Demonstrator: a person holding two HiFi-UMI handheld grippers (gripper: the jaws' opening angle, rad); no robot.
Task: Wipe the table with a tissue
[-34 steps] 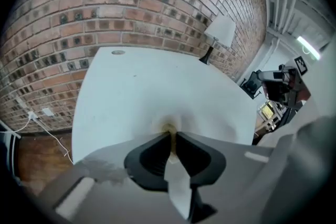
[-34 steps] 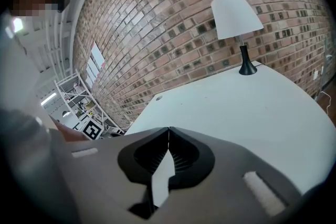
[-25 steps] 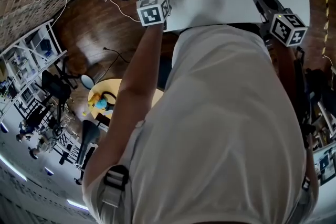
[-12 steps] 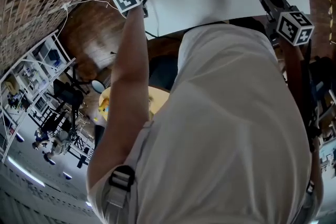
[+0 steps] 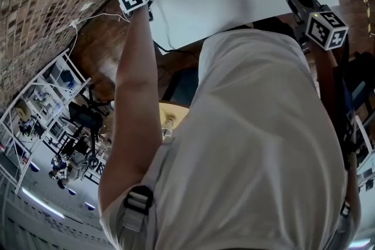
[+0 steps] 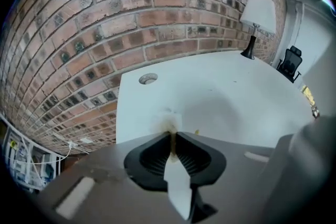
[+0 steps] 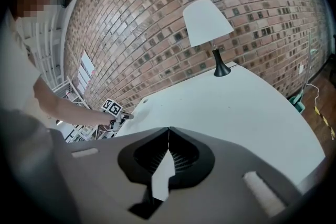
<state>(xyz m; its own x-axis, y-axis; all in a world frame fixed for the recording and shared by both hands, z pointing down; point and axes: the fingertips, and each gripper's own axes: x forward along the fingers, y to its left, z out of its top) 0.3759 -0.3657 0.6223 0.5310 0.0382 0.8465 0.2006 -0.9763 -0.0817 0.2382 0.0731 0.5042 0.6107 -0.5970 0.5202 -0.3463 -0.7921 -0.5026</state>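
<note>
- The tissue point(image 6: 168, 121), stained yellowish, is pinched in the clenched left gripper point(image 6: 173, 136) and held against the white bench point(image 6: 236, 97) near its left edge.
- Only a small wad is gripped; it could be torn or pulled out by hard pressing.
- The cable hole point(image 6: 148, 78) lies just beyond; the tissue could be snagged there or swept off the edge.
- The right gripper point(image 7: 168, 131) is closed on nothing, well apart at the right.
</note>
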